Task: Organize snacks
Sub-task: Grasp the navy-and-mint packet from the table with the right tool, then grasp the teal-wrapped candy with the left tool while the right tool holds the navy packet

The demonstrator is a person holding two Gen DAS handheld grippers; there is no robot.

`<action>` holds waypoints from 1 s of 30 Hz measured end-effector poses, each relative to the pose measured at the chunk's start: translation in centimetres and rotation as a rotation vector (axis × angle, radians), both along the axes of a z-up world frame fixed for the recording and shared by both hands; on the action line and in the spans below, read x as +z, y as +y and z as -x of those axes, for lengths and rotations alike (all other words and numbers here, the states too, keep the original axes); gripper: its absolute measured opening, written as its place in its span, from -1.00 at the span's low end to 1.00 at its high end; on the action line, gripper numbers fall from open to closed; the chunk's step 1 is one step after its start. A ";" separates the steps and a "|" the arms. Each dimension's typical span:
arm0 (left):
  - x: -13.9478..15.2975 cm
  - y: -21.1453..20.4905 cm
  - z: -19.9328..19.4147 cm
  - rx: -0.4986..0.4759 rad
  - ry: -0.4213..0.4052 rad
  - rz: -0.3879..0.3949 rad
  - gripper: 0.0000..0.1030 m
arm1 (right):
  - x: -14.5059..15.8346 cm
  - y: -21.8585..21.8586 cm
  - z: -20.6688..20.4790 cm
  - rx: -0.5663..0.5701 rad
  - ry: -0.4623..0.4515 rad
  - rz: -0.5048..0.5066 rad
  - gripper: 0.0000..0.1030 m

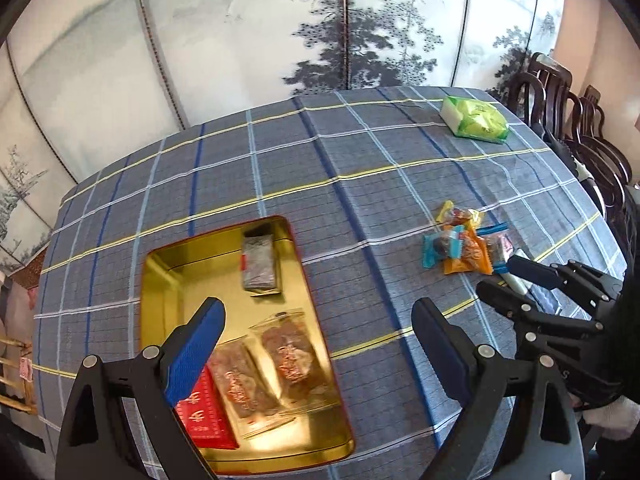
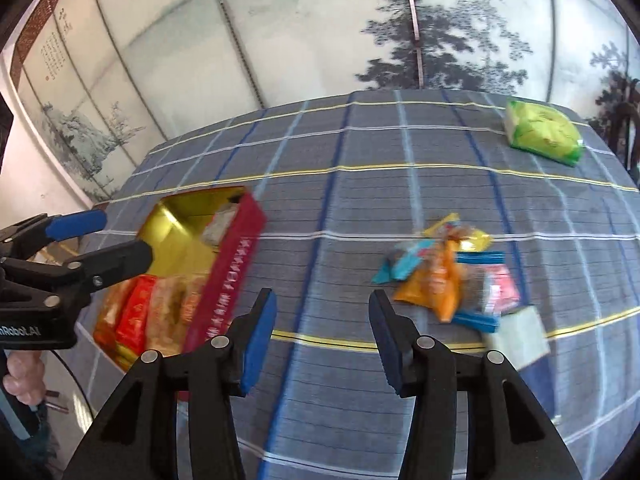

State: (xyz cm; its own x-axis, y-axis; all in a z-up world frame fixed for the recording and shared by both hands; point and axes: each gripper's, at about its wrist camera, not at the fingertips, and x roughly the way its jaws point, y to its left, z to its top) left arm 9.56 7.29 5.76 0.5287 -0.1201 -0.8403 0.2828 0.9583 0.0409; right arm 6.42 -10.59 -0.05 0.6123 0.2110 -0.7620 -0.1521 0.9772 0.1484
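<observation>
An open gold tin lies on the checked tablecloth. It holds a grey packet, two clear packets of brown pastry and a red packet. My left gripper hovers open over the tin's right rim, holding nothing. A loose pile of wrapped snacks lies to the right, with my right gripper just beside it. In the right wrist view the right gripper is open and empty above bare cloth, between the red-walled tin and the snack pile. The left gripper shows over the tin.
A green tissue pack lies at the table's far right corner. A pale flat packet rests at the near edge of the pile. Dark wooden chairs stand at the right side, and a painted folding screen stands behind the table.
</observation>
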 end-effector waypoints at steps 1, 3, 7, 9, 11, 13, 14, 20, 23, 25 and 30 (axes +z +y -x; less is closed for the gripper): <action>-0.2 -0.8 -0.1 -0.011 0.005 0.004 0.81 | -0.2 -1.4 0.1 -0.014 0.004 0.032 0.01; -0.7 -2.3 -0.3 -0.025 0.012 0.017 0.81 | -1.1 -4.1 0.3 -0.041 0.026 0.083 0.02; -2.5 -5.0 -0.7 -0.040 0.054 0.022 0.81 | -3.1 -8.7 1.0 -0.077 0.080 0.120 0.02; -3.4 -6.3 -0.8 -0.054 0.072 0.015 0.81 | -4.0 -9.9 1.2 -0.079 0.106 0.124 0.02; -4.2 -7.2 -0.9 -0.056 0.078 0.010 0.81 | -4.8 -10.9 1.5 -0.079 0.123 0.127 0.02; -4.9 -8.2 -1.0 -0.068 0.089 0.017 0.81 | -5.4 -11.4 1.6 -0.071 0.131 0.114 0.03; -5.3 -8.6 -1.1 -0.070 0.092 0.020 0.81 | -5.7 -11.4 1.6 -0.066 0.125 0.113 0.05; -6.9 -10.3 -1.4 -0.067 0.129 0.025 0.81 | -6.8 -11.1 1.2 -0.042 0.112 0.103 0.18; -7.3 -10.7 -1.4 -0.067 0.129 0.023 0.81 | -6.8 -11.1 0.9 -0.045 0.093 0.107 0.15; -7.5 -10.9 -1.5 -0.067 0.132 0.024 0.81 | -6.8 -11.2 0.9 -0.047 0.081 0.111 0.05; -8.1 -11.1 -2.0 -0.051 0.142 0.018 0.81 | -7.1 -11.8 1.0 -0.068 0.049 0.181 0.00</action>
State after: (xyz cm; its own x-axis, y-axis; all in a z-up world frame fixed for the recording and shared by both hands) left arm 11.51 -3.84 -2.36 0.3976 -0.1595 -0.9036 0.3332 0.9427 -0.0198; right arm 5.44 -22.41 -7.10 0.5816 0.0272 -0.8130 -0.0819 0.9963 -0.0252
